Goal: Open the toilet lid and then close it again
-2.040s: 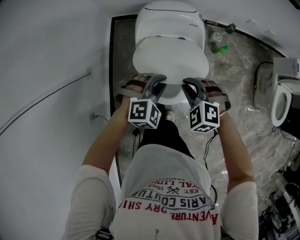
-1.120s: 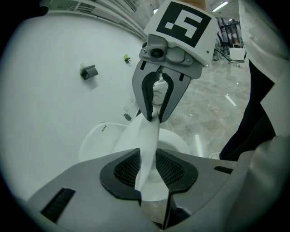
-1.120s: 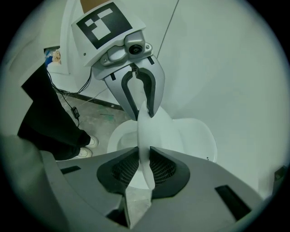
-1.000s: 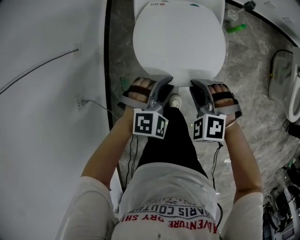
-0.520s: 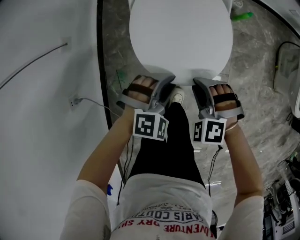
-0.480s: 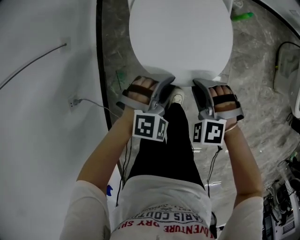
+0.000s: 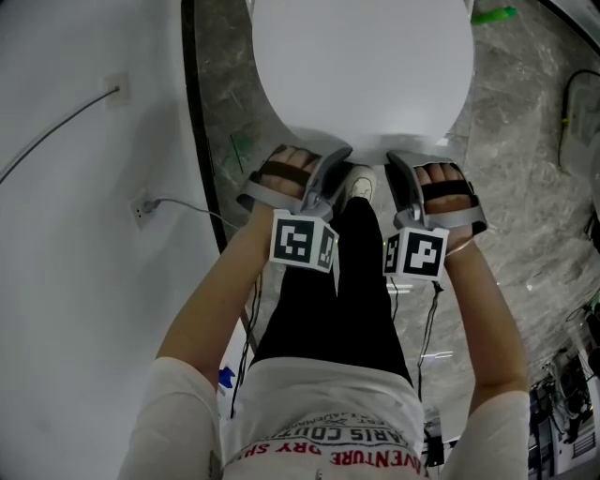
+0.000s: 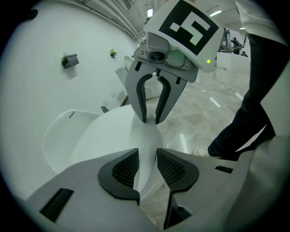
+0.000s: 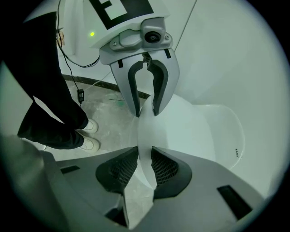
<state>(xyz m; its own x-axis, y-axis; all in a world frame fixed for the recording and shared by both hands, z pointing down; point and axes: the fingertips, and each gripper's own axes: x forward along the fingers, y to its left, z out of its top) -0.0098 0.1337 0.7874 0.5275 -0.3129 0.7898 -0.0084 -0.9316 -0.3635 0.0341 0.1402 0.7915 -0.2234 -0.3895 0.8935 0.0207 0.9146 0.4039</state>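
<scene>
While the toilet lid (image 7: 361,66) appears lowered over the bowl, its front rim is pinched by the right gripper (image 9: 144,158). The left gripper (image 8: 147,156) jaws have just been opening, with the rim between them. Only letting go is judged left.

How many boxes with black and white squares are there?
2. One box sits at the person's left wrist, the other at the right wrist. None seems hidden.

Place: test hall or showroom.
Fixture: toilet (image 7: 361,66) beside a bare white panel (image 7: 75,281).
Floor (image 7: 525,197): marble-look.
Cables (image 7: 183,204): loose, trailing.
Overhead: strip lights (image 8: 216,12) of a wide hall.
</scene>
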